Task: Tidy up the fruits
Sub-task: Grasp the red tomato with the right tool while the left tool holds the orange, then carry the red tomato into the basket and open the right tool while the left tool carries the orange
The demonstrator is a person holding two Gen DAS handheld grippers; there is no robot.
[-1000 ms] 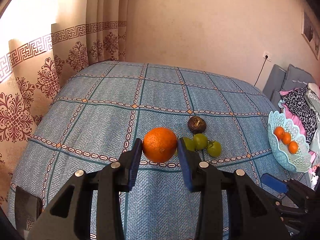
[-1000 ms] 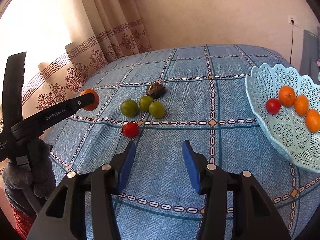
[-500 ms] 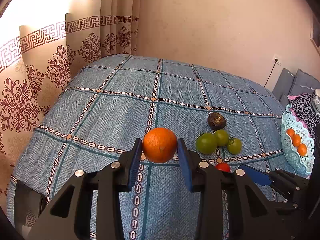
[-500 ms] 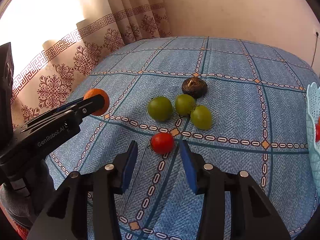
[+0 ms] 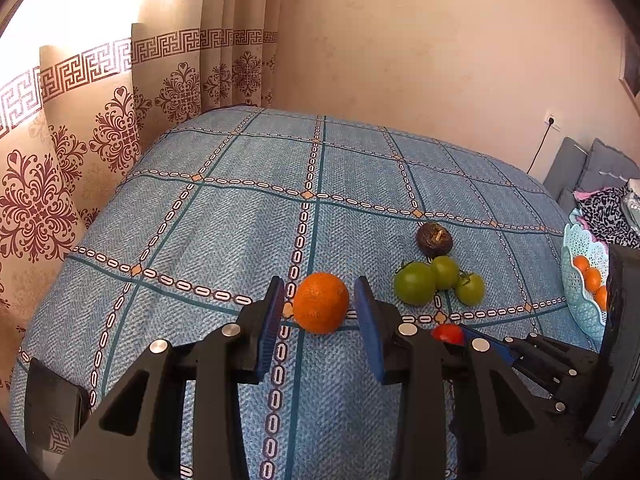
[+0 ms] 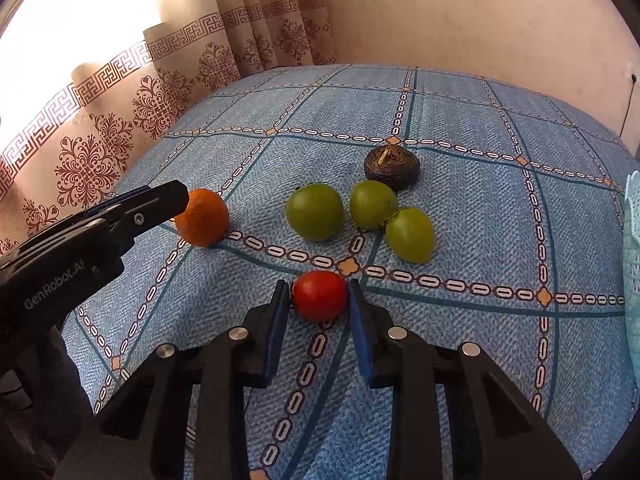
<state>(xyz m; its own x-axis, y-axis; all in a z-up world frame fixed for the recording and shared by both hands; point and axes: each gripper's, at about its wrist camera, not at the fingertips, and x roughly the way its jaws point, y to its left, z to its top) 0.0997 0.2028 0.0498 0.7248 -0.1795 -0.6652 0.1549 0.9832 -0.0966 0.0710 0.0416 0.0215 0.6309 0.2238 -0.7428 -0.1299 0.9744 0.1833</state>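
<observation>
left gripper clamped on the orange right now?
No, in the left wrist view the left gripper stands open, with a visible gap between each blue pad and the orange, which rests on the bedspread.

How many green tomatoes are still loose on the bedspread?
3, clustered in front of the dark fruit: left one, middle one, right one. None look hidden.

Basket (image 6: 632, 240) cut off at frame edge.

Orange (image 6: 202, 217) left of tomatoes (image 6: 315, 211), basket (image 5: 582, 280) far right
</observation>
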